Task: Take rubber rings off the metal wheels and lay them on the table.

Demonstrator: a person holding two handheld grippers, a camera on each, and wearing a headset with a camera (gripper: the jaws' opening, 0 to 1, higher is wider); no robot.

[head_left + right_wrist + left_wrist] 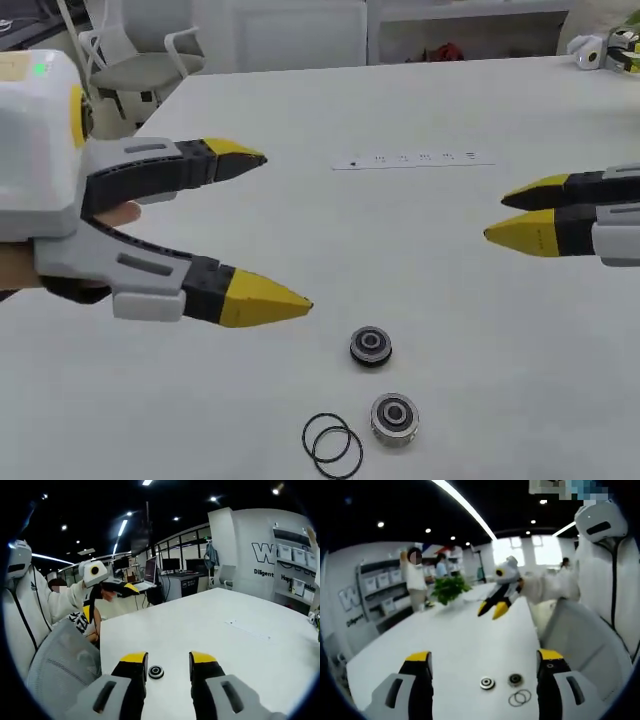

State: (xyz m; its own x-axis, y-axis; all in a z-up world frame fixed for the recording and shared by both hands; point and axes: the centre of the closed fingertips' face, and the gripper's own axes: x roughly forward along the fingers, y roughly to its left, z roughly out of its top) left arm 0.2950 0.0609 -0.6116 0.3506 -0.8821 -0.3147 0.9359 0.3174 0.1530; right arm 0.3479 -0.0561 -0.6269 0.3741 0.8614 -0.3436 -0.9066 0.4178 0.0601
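Your left tool (288, 230) is open wide and holds nothing. Your right tool (495, 218) has just a small gap between its jaws, and it holds nothing too. Both hang in the air above the table (450, 300).

Two wheels lie flat on the table with their holes facing up. They sit between your two tools, and closer to your body than the tool tips. The far wheel (371, 346) is dark round its edge, so I think that one is not done yet. The near wheel (394, 417) looks shiny and bare. Two black rubber rings (332, 444) lie on the table just beside the near wheel, on its left. One ring lies partly over the other.

The far wheel is the one to go for. It lies down and a little to the right of your left tool's lower tip, quite near it. Your right tool is well apart from it. Still, in the right gripper view a dark wheel sits straight ahead, in line with the gap between the jaws. So your left tool is nearer, but your right tool is aimed at it.
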